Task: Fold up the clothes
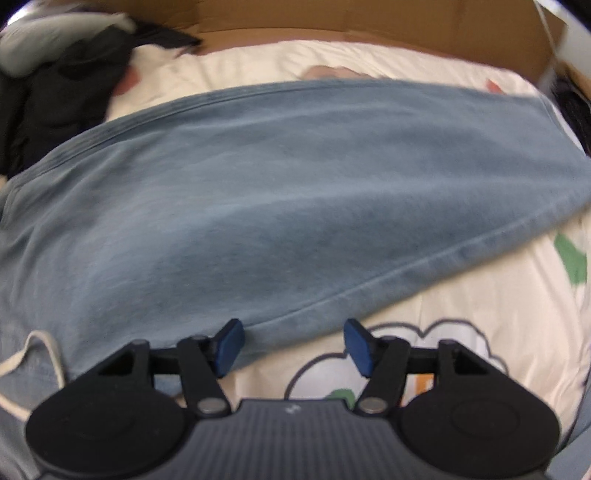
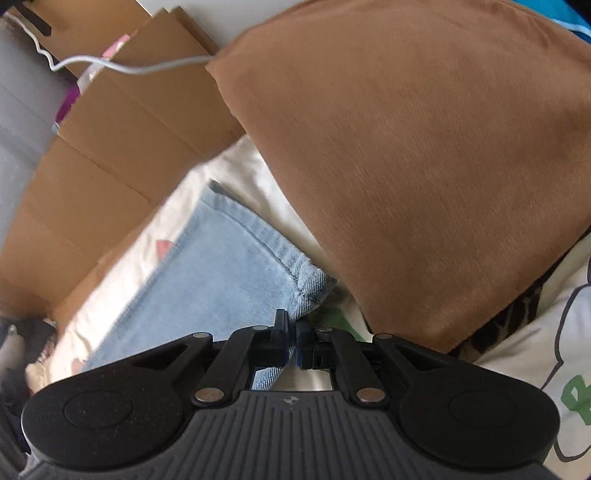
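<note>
- Bed sheet (image 1: 461, 295): white, printed with cartoon shapes; it carries every item and serves as the reference surface. Brown cardboard (image 1: 369, 22) stands along its far edge.
- Blue garment (image 1: 258, 192): lies spread wide across the sheet, its stitched hem running diagonally toward the near side. Dark clothes (image 1: 66, 92) are heaped at the sheet's far left corner.
- Brown cushion (image 2: 424, 166): rests on the sheet just right of the pale denim piece (image 2: 221, 266), which lies flat with a hemmed corner nearest the camera.
- Left gripper (image 1: 293, 345): fingers apart, holding nothing, poised at the blue garment's near hem.
- Right gripper (image 2: 293, 343): fingers together; pale denim shows directly at and behind the tips, which suggests a pinch on that corner.
- Procedure note: whether a fold is opening or finishing cannot be judged. For a clean result, seat the hem fully between the left fingers, keep edges aligned with the sheet, and hold the fabric taut without dragging.
</note>
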{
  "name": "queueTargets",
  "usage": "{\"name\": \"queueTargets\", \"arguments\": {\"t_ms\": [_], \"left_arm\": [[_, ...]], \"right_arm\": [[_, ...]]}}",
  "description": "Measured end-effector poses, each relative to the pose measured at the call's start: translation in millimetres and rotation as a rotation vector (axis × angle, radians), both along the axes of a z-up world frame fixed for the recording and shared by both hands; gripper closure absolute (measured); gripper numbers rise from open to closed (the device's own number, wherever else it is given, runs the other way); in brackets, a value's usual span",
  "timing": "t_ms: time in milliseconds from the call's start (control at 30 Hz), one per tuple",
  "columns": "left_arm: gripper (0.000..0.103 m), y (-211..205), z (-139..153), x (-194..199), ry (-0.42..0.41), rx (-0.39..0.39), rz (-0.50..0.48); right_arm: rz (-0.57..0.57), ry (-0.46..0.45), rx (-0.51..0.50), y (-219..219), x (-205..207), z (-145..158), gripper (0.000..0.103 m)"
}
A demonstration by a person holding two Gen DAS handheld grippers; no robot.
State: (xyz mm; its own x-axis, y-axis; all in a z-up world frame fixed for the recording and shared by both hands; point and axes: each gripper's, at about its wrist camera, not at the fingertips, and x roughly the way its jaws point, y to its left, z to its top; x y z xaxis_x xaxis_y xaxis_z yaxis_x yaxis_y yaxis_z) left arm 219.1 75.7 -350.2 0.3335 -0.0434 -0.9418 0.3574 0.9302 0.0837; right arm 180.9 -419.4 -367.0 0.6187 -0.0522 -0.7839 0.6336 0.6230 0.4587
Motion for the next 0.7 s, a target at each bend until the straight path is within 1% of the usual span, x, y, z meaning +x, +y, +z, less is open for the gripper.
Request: {"name": "queueTargets", "arguments": {"t_ms": [133, 200, 233, 267, 300, 333, 367, 433, 500, 533, 600, 667, 700], "left_arm": [[0.039, -8.6, -14.0, -2.4, -0.025, 0.097, -0.082], [0.043, -6.2, -14.6, -1.4, -0.031, 0.093, -0.083], [0.056, -4.4, -13.9, -0.9, -0.034, 0.087, -0.082], [0.074, -2.6, -13.2, -0.3, -0.037, 0.080, -0.081], [0.079, -1.4, -11.3, 0.0, -0.034, 0.077, -0.090], [0.089, 0.1, -8.0, 0.3, -0.034, 0.075, -0.101], [0.093, 1.6, -4.6, 0.6, -0.035, 0.073, -0.113], [0.095, 5.9, 6.3, -1.4, -0.043, 0.048, -0.125], [0.096, 11.0, 16.8, -3.8, -0.043, 0.016, -0.125], [0.096, 13.6, 22.1, -5.0, -0.043, 0.000, -0.125], [0.094, 12.9, 14.2, -9.8, -0.012, 0.017, -0.166], [0.088, 13.8, 16.0, -11.8, -0.004, -0.010, -0.157], [0.087, 14.2, 17.1, -12.8, 0.000, -0.024, -0.151]], "right_arm": [[0.020, 0.005, -0.023, 3.5, 1.2, -0.2, 0.101], [0.014, 0.000, -0.016, 3.7, 1.7, 2.3, 0.101], [0.009, -0.004, -0.010, 3.4, 2.0, 4.0, 0.101], [0.012, -0.008, -0.014, 3.6, 2.8, 6.1, 0.101], [0.019, -0.010, -0.022, 4.3, 3.8, 8.4, 0.101], [0.025, -0.011, -0.032, 5.6, 4.3, 10.5, 0.101], [0.031, -0.011, -0.042, 6.8, 4.8, 12.6, 0.101], [0.033, -0.014, -0.049, 3.2, 5.3, 21.1, 0.101], [0.031, -0.003, -0.056, 4.9, 4.3, 21.8, 0.101], [0.031, 0.025, -0.082, 6.8, 4.2, 21.2, 0.101], [0.032, 0.081, -0.129, 10.3, 3.6, 18.5, 0.095], [0.016, 0.122, -0.142, 11.1, -0.6, 18.9, 0.092], [0.011, 0.128, -0.162, 11.7, -4.2, 23.4, 0.092]]}}
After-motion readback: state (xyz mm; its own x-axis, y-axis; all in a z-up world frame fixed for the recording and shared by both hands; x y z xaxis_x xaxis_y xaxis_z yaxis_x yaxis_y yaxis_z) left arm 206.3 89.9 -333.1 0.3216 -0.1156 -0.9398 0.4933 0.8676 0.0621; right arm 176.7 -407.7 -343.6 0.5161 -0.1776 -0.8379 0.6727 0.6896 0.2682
